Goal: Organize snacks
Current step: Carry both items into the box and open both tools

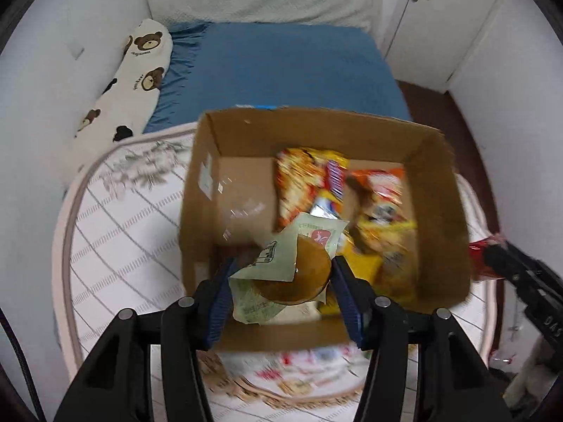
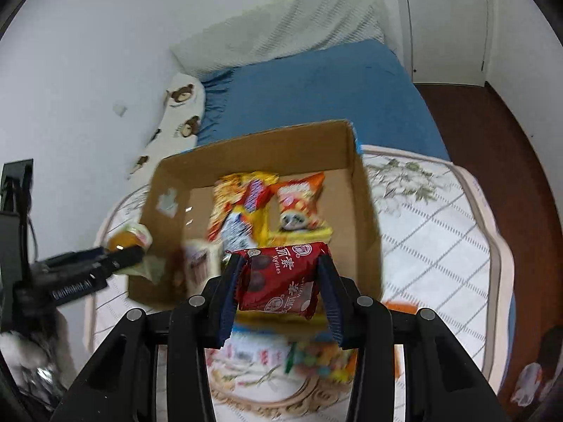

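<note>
Two grippers, both loaded. Our left gripper (image 1: pixel 281 277) clamps a pale green pastry packet (image 1: pixel 281 263) with a round brown cake showing, held over the near-left part of the cardboard box (image 1: pixel 200 190). Our right gripper (image 2: pixel 281 281) pinches a red chocolate snack bag (image 2: pixel 281 274) above the box's near wall. Inside the box, orange and yellow snack bags (image 1: pixel 337 197) lie toward 1 o'clock in the left view. We see the box sitting on a quilted mattress (image 1: pixel 116 218); blue sheet (image 1: pixel 281 66) at 12 o'clock beyond it.
</note>
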The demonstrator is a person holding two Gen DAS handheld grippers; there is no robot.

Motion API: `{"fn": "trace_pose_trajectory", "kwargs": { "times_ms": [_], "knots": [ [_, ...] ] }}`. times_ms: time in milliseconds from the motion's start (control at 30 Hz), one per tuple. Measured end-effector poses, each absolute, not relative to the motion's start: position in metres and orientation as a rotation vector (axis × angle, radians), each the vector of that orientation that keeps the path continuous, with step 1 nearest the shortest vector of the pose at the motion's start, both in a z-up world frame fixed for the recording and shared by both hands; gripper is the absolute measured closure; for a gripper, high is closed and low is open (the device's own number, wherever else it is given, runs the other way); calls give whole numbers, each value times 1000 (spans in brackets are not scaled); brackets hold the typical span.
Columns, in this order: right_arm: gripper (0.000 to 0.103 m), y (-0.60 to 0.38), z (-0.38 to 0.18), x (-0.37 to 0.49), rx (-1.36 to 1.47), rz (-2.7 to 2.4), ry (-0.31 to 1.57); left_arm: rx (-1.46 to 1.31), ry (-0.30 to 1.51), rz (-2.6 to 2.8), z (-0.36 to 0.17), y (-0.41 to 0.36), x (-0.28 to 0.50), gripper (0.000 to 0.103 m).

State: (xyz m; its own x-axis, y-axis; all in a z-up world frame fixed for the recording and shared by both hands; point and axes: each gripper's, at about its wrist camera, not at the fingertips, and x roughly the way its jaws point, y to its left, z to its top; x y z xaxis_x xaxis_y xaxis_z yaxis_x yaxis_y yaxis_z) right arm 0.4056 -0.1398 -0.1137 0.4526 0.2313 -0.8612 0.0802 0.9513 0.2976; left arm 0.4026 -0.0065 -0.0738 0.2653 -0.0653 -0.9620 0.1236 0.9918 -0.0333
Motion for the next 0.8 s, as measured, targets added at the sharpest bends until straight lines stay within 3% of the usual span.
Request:
{"fn": "trace_pose_trajectory", "kwargs": {
  "times_ms": [200, 500, 567, 600, 633, 800],
  "knots": [
    [58, -149, -147, 453, 288, 31, 1200, 153, 1402, -72, -124, 0, 453, 51],
    [55, -136, -188, 455, 200, -6, 1309, 175, 1522, -27, -185, 9, 490, 49],
    [35, -136, -195, 457, 201, -32, 1338, 160, 1537, -23, -189, 11, 493, 49],
    [15, -136, -196, 458, 190, -52, 1343, 158, 1535, -30, -190, 11, 493, 49],
    [10, -135, -197, 459, 178, -65, 1345, 147, 1530, -31, -190, 12, 493, 47],
    [7, -126, -196, 459, 99, -94, 1356, 126, 1525, -35, -189, 14, 490, 44]
  ]
}}
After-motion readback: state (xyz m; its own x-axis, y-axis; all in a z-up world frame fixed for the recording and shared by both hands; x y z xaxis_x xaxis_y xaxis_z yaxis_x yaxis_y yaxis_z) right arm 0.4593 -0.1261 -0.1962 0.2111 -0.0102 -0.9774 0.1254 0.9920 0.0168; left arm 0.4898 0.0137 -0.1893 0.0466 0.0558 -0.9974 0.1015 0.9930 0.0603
